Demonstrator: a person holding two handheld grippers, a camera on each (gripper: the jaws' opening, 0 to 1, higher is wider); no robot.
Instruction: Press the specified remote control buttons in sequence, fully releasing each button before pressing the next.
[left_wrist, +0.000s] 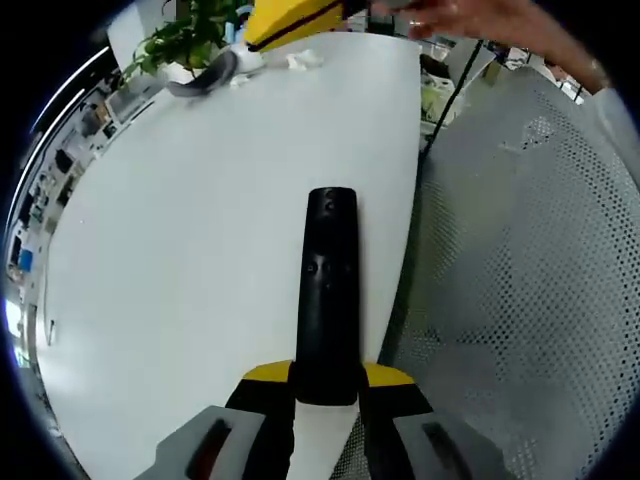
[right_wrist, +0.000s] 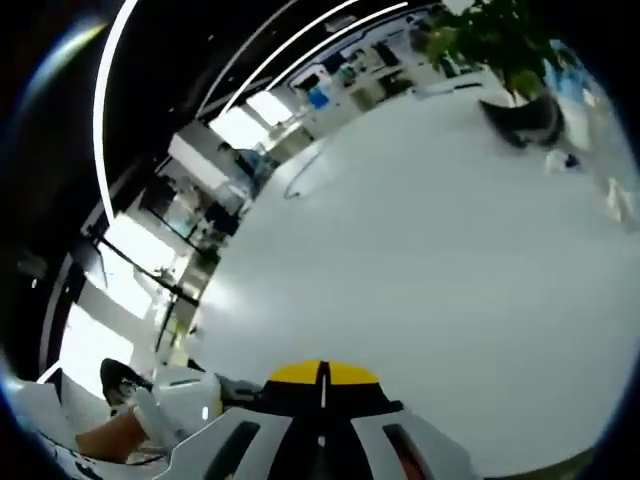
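Jaws on the left gripper (left_wrist: 326, 395) are clamped around the near end of the remote control (left_wrist: 330, 290). In the left gripper view it sticks straight out ahead, button face up, over the white table (left_wrist: 200, 250) near its edge. Grey perforated surface (left_wrist: 520, 280) sits right of that edge, maybe a chair back, can't tell.

Right gripper (right_wrist: 322, 385): jaws pressed together, yellow tips meeting, nothing between them. It looks across open table toward the potted plant (right_wrist: 495, 40) and a dark curved object (right_wrist: 520, 120) at the far end. In the left gripper view, a yellow gripper part (left_wrist: 290, 18) and a person's hand (left_wrist: 470, 22) show at the top, well away from the remote.

Handling, my read:
- Remote looks light, rigid plastic, smooth and glossy, so likely slippery between hard pads.
- Grip at the tail end leaves the button area free, which is good. It's cantilevered though, so a press near the far end will try to lever it down or twist it in the jaws.
- Resting the body on the table before pressing would fix that.
- Press with the closed right tip, straight down, light force.

Buttons show only as small marks, can't tell which is which. No press underway that I can see.
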